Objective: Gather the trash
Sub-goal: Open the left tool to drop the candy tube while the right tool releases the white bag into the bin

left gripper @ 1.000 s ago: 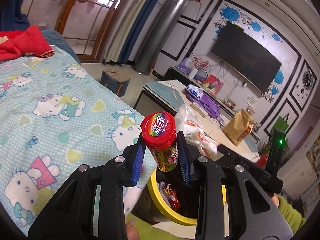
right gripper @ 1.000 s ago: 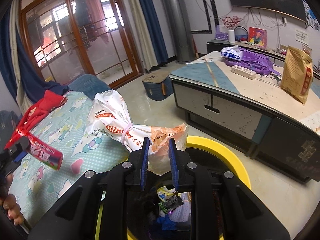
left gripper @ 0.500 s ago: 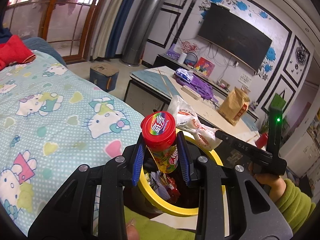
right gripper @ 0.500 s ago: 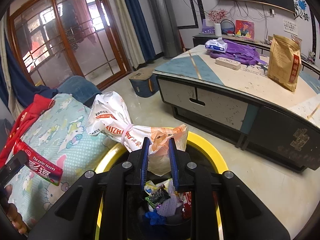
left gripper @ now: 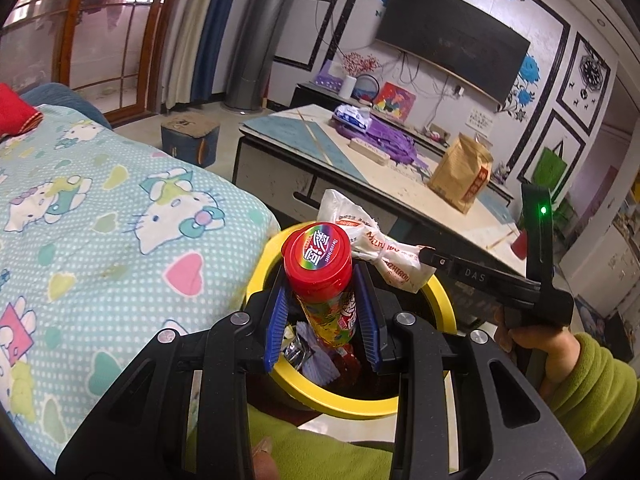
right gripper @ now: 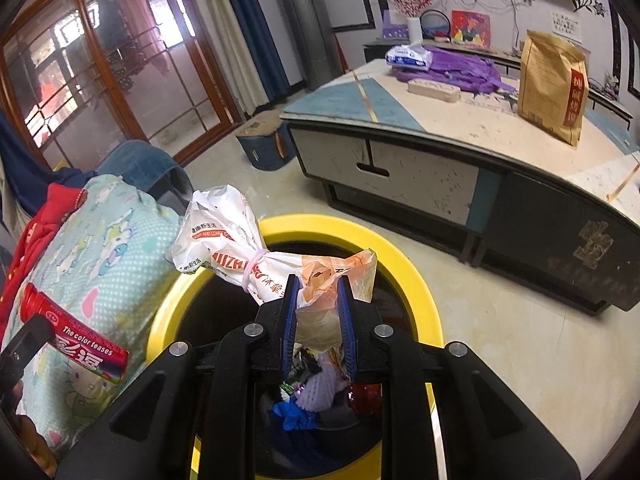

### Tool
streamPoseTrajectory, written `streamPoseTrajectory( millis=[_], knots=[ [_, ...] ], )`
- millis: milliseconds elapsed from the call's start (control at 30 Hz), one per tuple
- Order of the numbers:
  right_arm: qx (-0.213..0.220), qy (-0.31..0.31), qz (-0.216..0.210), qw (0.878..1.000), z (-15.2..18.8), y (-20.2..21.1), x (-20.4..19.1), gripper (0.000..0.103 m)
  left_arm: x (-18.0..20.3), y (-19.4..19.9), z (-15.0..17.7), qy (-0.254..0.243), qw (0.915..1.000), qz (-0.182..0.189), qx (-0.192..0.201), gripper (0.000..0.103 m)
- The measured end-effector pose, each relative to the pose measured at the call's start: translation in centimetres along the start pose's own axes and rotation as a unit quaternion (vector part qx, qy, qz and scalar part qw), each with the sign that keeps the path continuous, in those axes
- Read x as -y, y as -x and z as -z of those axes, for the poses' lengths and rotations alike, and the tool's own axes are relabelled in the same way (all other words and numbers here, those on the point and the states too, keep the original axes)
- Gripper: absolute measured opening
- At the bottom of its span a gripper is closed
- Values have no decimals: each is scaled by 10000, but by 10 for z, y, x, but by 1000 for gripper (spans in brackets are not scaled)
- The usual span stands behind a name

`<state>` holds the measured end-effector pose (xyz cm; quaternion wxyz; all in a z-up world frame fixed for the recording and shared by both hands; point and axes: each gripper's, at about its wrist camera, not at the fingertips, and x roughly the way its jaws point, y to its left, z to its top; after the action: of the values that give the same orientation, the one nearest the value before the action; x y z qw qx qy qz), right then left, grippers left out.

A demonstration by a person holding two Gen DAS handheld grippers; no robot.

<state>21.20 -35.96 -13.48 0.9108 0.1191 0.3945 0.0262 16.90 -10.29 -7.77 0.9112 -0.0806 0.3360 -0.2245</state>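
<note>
- Candy tube (left gripper: 320,276), red-capped, pinched by left gripper (left gripper: 322,320) above yellow-rimmed bin (left gripper: 440,300); could strike rim and bounce onto bedding (left gripper: 100,220) if let go off-centre.
- Tied plastic bag (right gripper: 240,248), clamped at its end by right gripper (right gripper: 318,316), overhangs bin rim toward bedding; might drape outside when dropped.

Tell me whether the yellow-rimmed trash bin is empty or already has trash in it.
Already has trash. Inside the bin, wrappers and a blue crumpled piece lie piled at the bottom, seen in both wrist views.
</note>
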Motion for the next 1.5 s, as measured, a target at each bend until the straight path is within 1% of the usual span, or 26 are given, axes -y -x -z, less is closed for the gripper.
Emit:
streamPoseTrajectory(
  millis=[233, 367, 400, 467, 500, 567, 600, 633, 667, 700, 733, 767, 800, 833, 867, 900, 1000, 1033, 1100, 1167, 1267, 1333, 1433, 1500],
  knots=[
    [-192, -237, -66, 9995, 4, -9, 9, 21, 3, -14, 4, -83, 9997, 76, -224, 25],
    [-230, -352, -156, 9990, 4, -10, 13, 25, 5, -23, 4, -97, 9993, 110, -330, 25],
    [-239, -372, -178, 9989, 4, -11, 14, 28, 6, -25, 3, -106, 9992, 125, -355, 25],
    [-231, -431, -207, 9986, 3, -11, 15, 29, 8, -29, 3, -129, 9990, 151, -402, 25],
    [-226, -444, -215, 9985, 2, -10, 16, 32, 9, -31, 2, -141, 9988, 162, -429, 26],
    [-180, -498, -216, 9984, 1, -8, 17, 38, 10, -33, 2, -157, 9988, 143, -452, 37],
    [-160, -514, -213, 9983, 1, -6, 18, 40, 10, -34, 2, -147, 9987, 140, -469, 46],
    [-132, -519, -199, 9984, 1, -4, 18, 41, 9, -35, 2, -117, 9986, 148, -486, 51],
    [-98, -507, -161, 9985, 0, -2, 18, 43, 8, -36, 1, -92, 9986, 143, -500, 54],
    [-45, -480, -123, 9988, -1, 1, 17, 48, 7, -36, 1, -64, 9986, 123, -512, 61],
    [2, -460, -107, 9989, -2, 3, 16, 50, 4, -35, 1, -19, 9987, 94, -507, 68],
    [69, -413, -89, 9991, -4, 7, 13, 53, 2, -34, 1, 24, 9988, 67, -494, 70],
    [104, -378, -90, 9992, -4, 9, 12, 55, -1, -32, 1, 62, 9988, 47, -483, 75],
    [172, -303, -95, 9993, -6, 13, 7, 57, -4, -30, 0, 111, 9989, 19, -458, 82],
    [246, -228, -96, 9994, -7, 17, 2, 63, -7, -27, -1, 154, 9989, -21, -432, 86],
    [338, -150, -105, 9993, -8, 22, -3, 70, -9, -24, -2, 189, 9990, -68, -405, 92],
    [531, 60, -167, 9984, -10, 33, -17, 82, -18, -13, -5, 237, 9987, -324, -311, 92],
    [608, 154, -204, 9978, -10, 37, -24, 83, -25, -8, -6, 299, 9981, -453, -274, 92],
    [692, 249, -264, 9969, -11, 43, -35, 90, -34, 0, -6, 417, 9971, -601, -224, 92],
    [799, 381, -384, 9953, -10, 49, -50, 93, -45, 12, -8, 509, 9956, -776, -108, 92],
    [1031, 553, -521, 9918, -5, 61, -71, 97, -58, 31, -12, 637, 9923, -1059, 119, 92],
    [1094, 774, -627, 9890, -2, 65, -90, 97, -66, 43, -13, 707, 9894, -1238, 263, 92],
    [1167, 1079, -798, 9841, 4, 71, -115, 97, -72, 63, -13, 691, 9857, -1465, 458, 92],
    [1179, 1294, -904, 9804, 10, 75, -133, 97, -74, 73, -12, 635, 9844, -1550, 544, 92]
  ],
)
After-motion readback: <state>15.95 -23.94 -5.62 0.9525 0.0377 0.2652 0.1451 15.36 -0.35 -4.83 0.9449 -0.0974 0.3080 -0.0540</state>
